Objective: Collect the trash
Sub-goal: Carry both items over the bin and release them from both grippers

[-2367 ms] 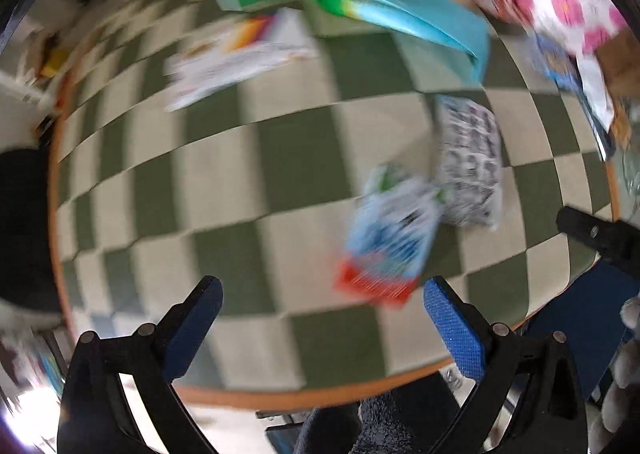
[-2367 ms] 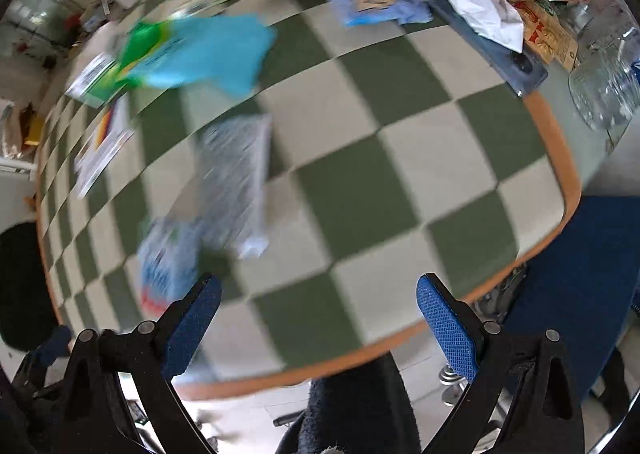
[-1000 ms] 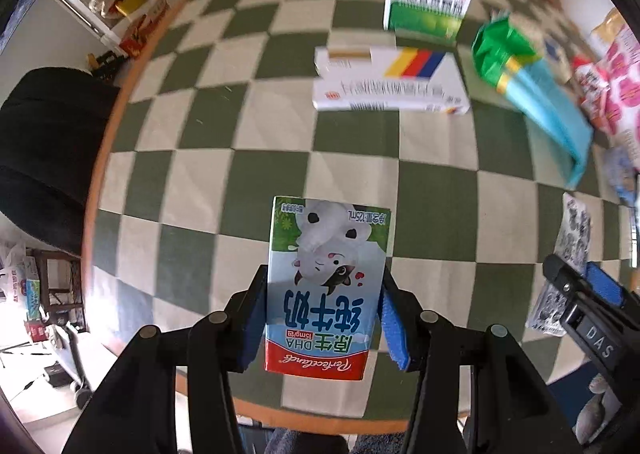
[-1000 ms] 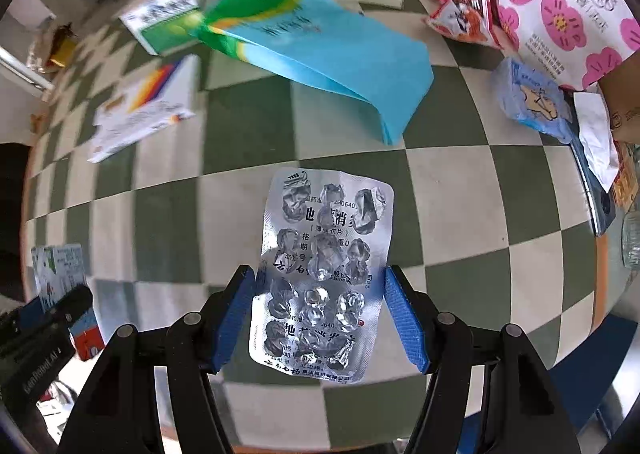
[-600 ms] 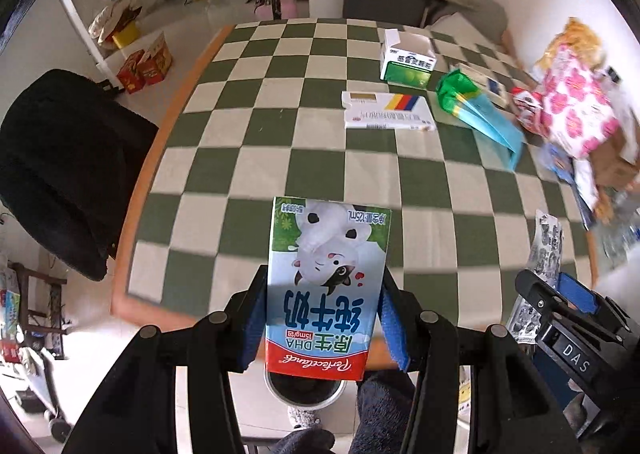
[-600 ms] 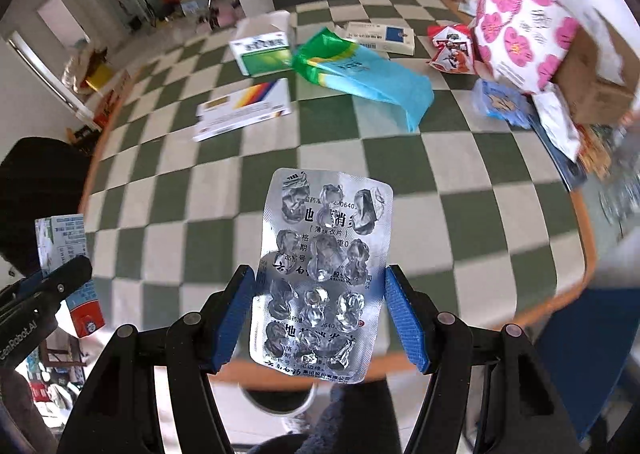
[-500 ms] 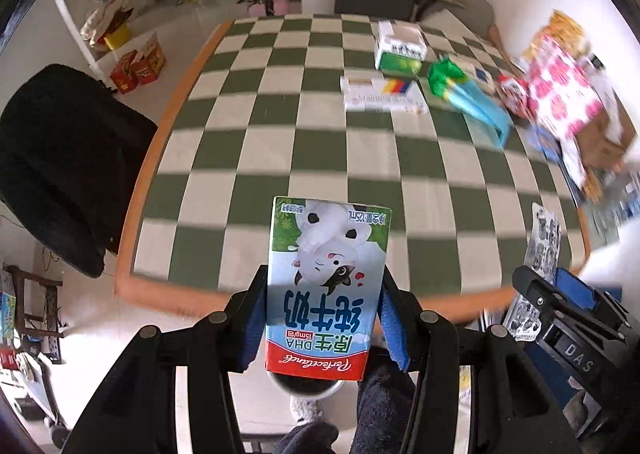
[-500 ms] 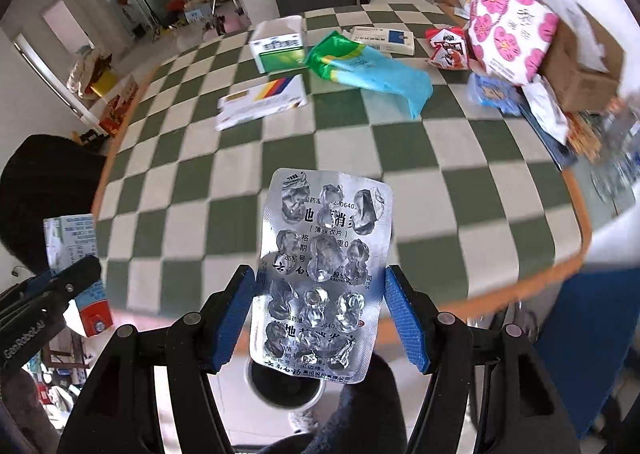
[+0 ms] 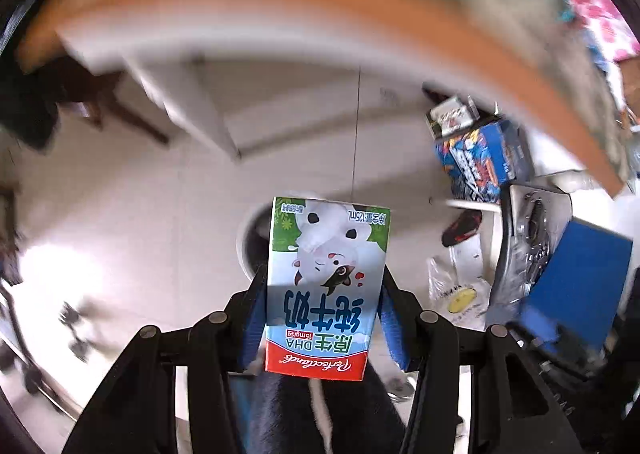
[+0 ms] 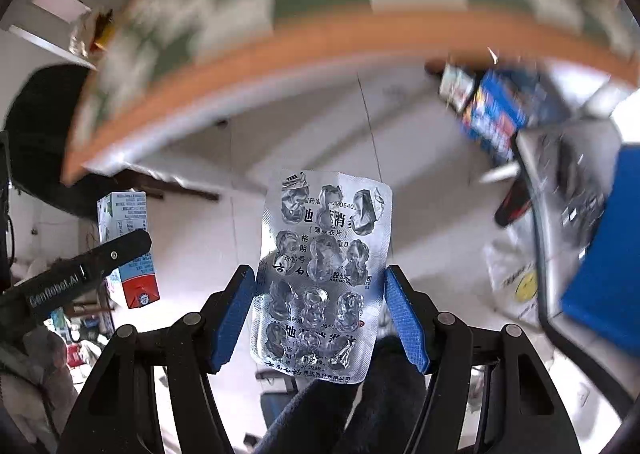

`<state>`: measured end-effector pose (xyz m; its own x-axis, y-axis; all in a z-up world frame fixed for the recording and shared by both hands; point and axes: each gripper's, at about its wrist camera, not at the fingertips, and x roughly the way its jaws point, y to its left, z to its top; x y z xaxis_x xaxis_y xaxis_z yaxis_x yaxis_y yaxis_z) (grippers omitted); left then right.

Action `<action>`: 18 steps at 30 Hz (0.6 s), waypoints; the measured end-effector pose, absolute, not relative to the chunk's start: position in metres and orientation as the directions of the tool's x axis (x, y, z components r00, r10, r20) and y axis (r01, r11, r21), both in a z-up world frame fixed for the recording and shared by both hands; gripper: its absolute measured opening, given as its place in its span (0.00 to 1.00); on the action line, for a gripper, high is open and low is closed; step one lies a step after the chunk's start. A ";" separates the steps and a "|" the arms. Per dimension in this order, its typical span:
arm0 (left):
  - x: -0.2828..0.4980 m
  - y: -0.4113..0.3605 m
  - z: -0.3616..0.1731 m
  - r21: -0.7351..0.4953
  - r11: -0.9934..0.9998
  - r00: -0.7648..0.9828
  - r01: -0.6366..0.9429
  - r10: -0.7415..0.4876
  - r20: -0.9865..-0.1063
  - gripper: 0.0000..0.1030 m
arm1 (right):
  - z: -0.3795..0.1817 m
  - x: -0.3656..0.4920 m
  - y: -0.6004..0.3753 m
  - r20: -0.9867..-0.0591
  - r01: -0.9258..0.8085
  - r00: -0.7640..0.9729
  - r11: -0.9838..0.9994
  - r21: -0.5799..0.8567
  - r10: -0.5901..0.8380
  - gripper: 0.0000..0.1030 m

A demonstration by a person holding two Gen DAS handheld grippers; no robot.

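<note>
Between the blue pads of the left gripper (image 9: 322, 314) sits a small milk carton (image 9: 326, 286), clamped on both side walls and held off the table, above pale floor. Its print reads upside down: a white cartoon cow on green at the far end, large blue characters in the middle, a red band at the near end. It is a smooth, glossy cardboard box with crisp edges. Just behind its far end shows the rim of a round white bin (image 9: 248, 242), mostly hidden by the carton.

Over on the right, the right gripper (image 10: 320, 314) is closed on a blister pack (image 10: 322, 274), its pads pressing the long edges. The pack is a flat rectangle of crinkled silver foil with rounded corners, printed in dark characters, its pockets crushed and torn. From this view the carton also shows at the left, in the other gripper's black finger.

Farther off, blurred, runs the orange table edge (image 10: 360, 42), and a blue printed box (image 9: 484, 158) lies on the floor at the right.
</note>
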<state>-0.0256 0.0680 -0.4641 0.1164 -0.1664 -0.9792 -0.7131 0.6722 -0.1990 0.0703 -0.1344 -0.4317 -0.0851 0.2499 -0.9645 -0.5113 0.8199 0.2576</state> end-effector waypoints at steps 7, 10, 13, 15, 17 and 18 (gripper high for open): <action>-0.043 0.073 -0.631 -0.233 0.561 0.050 -0.794 -0.322 -0.946 0.47 | -0.605 0.041 -0.136 -0.946 -0.489 -0.246 0.815 0.311 0.214 0.66; -0.050 0.077 -0.682 -0.249 0.518 0.049 -0.818 -0.369 -0.928 0.52 | -0.670 0.031 -0.128 -0.936 -0.488 -0.290 0.810 0.324 0.200 0.66; -0.056 0.081 -0.713 -0.235 0.504 0.043 -0.831 -0.363 -0.931 0.97 | -0.725 0.025 -0.115 -0.930 -0.506 -0.318 0.796 0.332 0.185 0.67; -0.062 0.084 -0.721 -0.205 0.517 0.019 -0.831 -0.341 -0.940 1.00 | -0.752 0.024 -0.109 -0.923 -0.502 -0.335 0.793 0.344 0.188 0.74; -0.068 0.086 -0.725 -0.158 0.534 -0.011 -0.831 -0.299 -0.954 1.00 | -0.772 0.023 -0.105 -0.916 -0.501 -0.353 0.788 0.358 0.191 0.97; -0.071 0.087 -0.723 -0.134 0.540 -0.019 -0.831 -0.269 -0.963 1.00 | -0.779 0.022 -0.104 -0.917 -0.506 -0.351 0.785 0.357 0.190 0.97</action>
